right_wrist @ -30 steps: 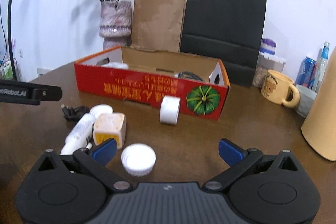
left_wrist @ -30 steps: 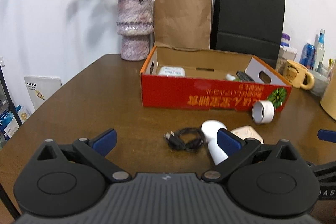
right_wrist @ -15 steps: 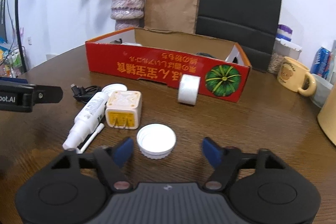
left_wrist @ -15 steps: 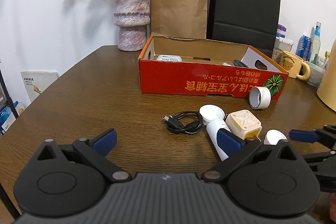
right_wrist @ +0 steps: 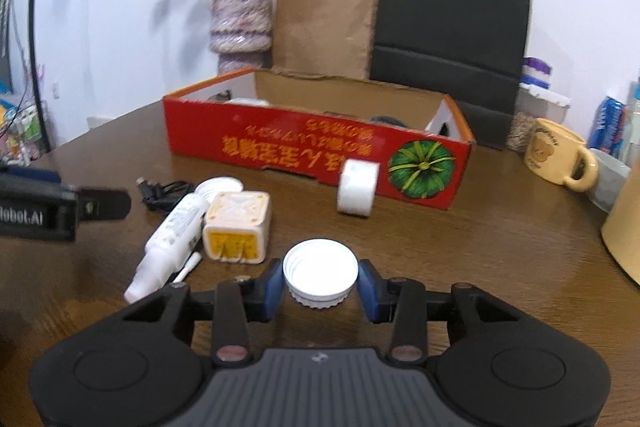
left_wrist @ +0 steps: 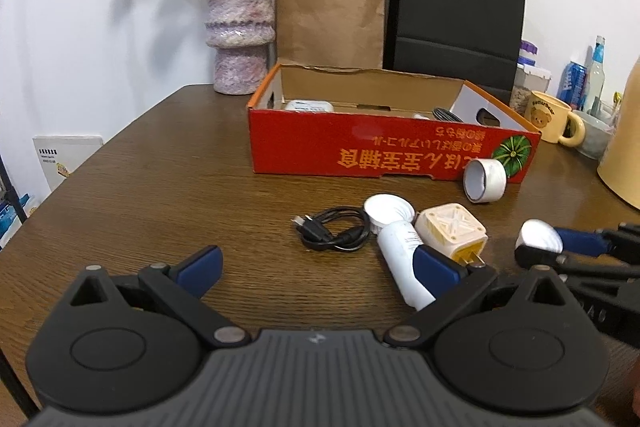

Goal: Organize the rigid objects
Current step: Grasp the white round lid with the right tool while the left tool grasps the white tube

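The right hand-held gripper (right_wrist: 320,285) has its two blue fingers (right_wrist: 273,290) pressed on the sides of a white lid (right_wrist: 319,273). The lid sits open side up, low over the brown surface (right_wrist: 460,247); whether it touches the wood is hard to tell. It looks like thin, hard plastic, so it should be very light and should not bend. Its smooth sides could be slippery, and the ridges near the bottom look like the best place to squeeze. A soft squeeze across the middle is enough; a tilt could let it pop out.

The left hand-held gripper (left_wrist: 316,265) is wide open and holds nothing. It hangs above the surface near a black cable (left_wrist: 332,229), a white bottle (left_wrist: 402,259) lying on its side and a cream plug block (left_wrist: 451,229). The bottle and the block touch each other. The bottle is round and may roll. The block is hard, with flat sides good for holding.

A roll of tape (right_wrist: 357,187) rests against the red box (right_wrist: 280,147), where some things already lie.
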Demonstrator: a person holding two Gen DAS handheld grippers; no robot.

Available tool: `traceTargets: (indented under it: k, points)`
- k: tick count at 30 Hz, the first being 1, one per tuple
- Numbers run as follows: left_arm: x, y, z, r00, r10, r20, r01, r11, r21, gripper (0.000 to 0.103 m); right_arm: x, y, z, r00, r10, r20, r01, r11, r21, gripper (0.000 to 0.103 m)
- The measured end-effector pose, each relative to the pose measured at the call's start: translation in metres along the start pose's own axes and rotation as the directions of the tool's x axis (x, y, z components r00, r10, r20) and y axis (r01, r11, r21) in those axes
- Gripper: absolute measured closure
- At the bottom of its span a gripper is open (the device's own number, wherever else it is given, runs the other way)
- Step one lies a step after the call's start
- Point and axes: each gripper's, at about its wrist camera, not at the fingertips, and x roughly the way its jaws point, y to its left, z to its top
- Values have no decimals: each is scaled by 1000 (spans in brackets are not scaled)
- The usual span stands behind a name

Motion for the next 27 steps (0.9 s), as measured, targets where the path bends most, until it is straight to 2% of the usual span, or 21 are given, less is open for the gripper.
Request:
traceTargets:
  k: [6,12,14,16,20,23,24,25,27]
  points:
    - [10,-21,-2,1000,13,-26,-12,999,30,0,-8,-10,2,998,-56,25,54,997,46,64]
    - [20,-40,-5,998,38,-46,-35,997,64,1,-13,-13,2,996,-74,42,71,995,65,64]
    - [23,-45,-5,998,42,-48,-38,997,70,7,-14,-14,3,996,-75,46,72,995,67,64]
    - [26,-48,-5,997,46,-58,-41,996,73,18,-15,-13,2,996,-73,48,70,995,67,64]
    - [31,-50,-5,997,20,-77,-15,998,58,33,-16,-12,2,996,-70,50,67,996,65,64]
    - [31,-51,-5,997,-16,-74,20,999,48,54,-16,-11,1,996,-69,50,66,996,60,64]
    - [30,-51,-5,997,-35,-73,39,998,46,67,-16,-11,1,996,-69,50,66,996,59,64]
    - [29,-51,-5,996,-49,-73,52,998,44,73,-16,-10,1,996,-68,49,66,996,57,64]
    - [28,-51,-6,996,-52,-70,55,997,44,73,-16,-10,0,997,-67,47,65,996,55,64]
